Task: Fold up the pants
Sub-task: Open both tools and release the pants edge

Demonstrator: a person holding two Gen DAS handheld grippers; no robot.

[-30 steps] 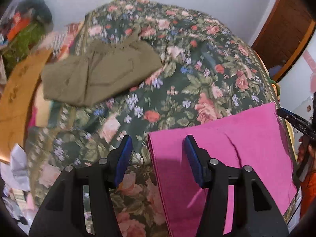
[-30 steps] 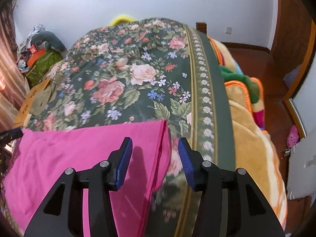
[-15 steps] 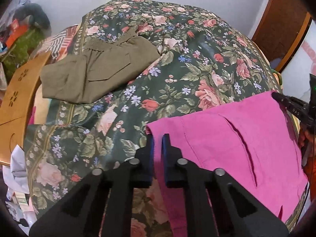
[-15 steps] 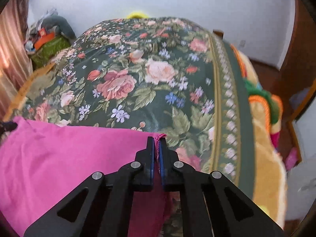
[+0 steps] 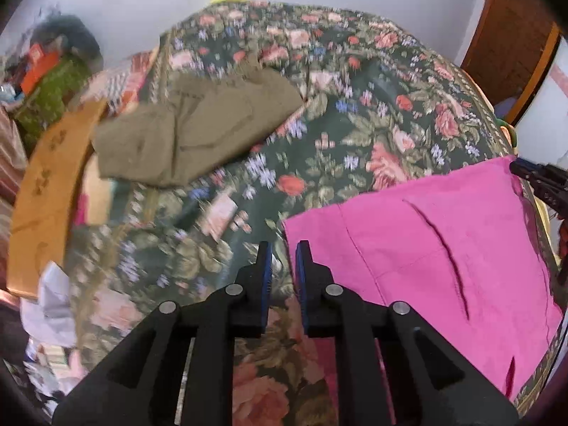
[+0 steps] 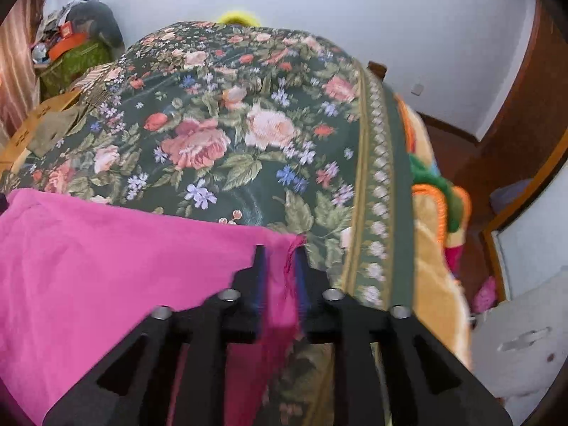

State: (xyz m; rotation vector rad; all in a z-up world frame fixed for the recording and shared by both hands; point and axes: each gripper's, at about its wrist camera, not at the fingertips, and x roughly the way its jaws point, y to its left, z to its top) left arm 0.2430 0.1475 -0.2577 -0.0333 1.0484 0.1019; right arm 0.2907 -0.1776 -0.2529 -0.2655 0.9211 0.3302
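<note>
Bed w/ dark-green floral cover fills the rm. Plain white wall behind. Brown wood door at right, red-brown floor. Clutter pile in far left corner.

Matt pink cloth pants lie on a floral woven bedspread.

No readable text, label or number anywhere.
</note>
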